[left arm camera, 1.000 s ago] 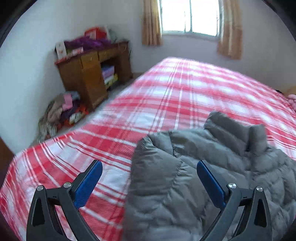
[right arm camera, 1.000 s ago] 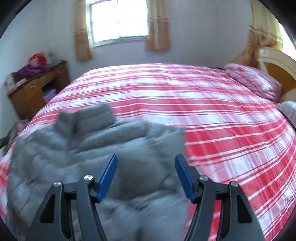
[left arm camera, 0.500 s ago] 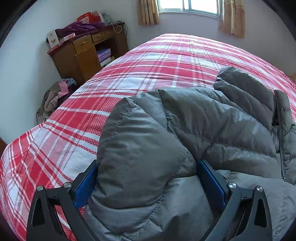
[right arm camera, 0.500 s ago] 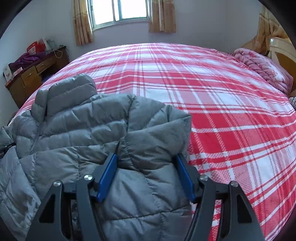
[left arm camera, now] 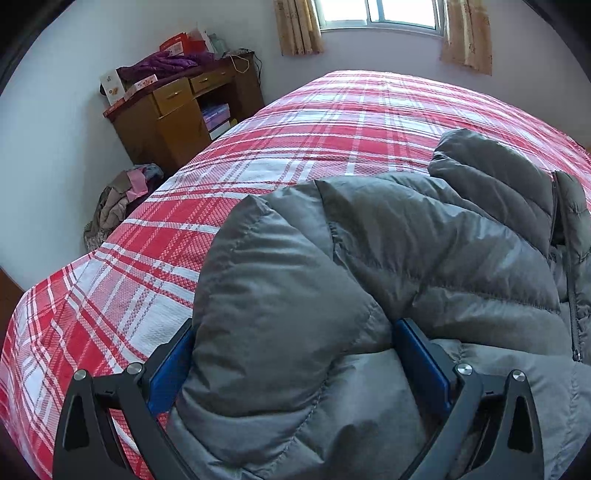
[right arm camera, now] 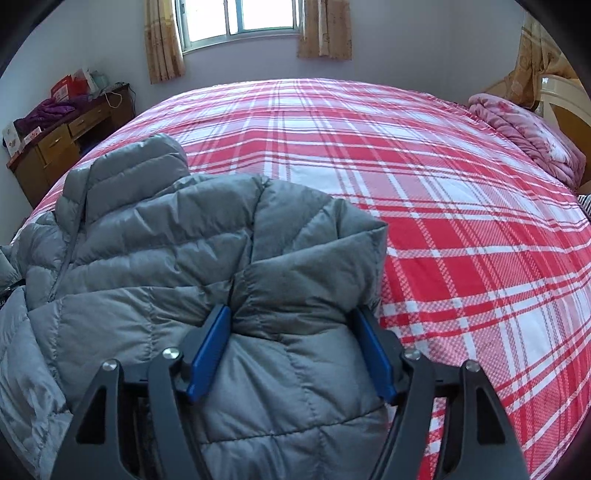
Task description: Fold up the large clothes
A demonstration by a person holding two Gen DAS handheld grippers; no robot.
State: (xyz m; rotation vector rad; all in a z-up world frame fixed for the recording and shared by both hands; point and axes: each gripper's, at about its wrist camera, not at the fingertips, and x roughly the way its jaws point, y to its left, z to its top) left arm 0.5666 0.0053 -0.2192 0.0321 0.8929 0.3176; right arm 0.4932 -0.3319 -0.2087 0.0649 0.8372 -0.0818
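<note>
Grippers left point(left arm camera: 291, 365) and right point(right arm camera: 291, 350), level and wide open, each straddle a jacket point(right arm camera: 166, 266) shoulder.

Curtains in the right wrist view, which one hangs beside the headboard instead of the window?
The far-right curtain, hanging above the pink quilt; the other two flank the window.

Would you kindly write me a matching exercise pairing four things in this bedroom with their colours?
Things:
1. puffer jacket
2. bedspread
3. desk
4. folded quilt

Colours:
A. brown
B. pink
C. grey
D. red and white plaid

Pairs: 1-C, 2-D, 3-A, 4-B
</note>
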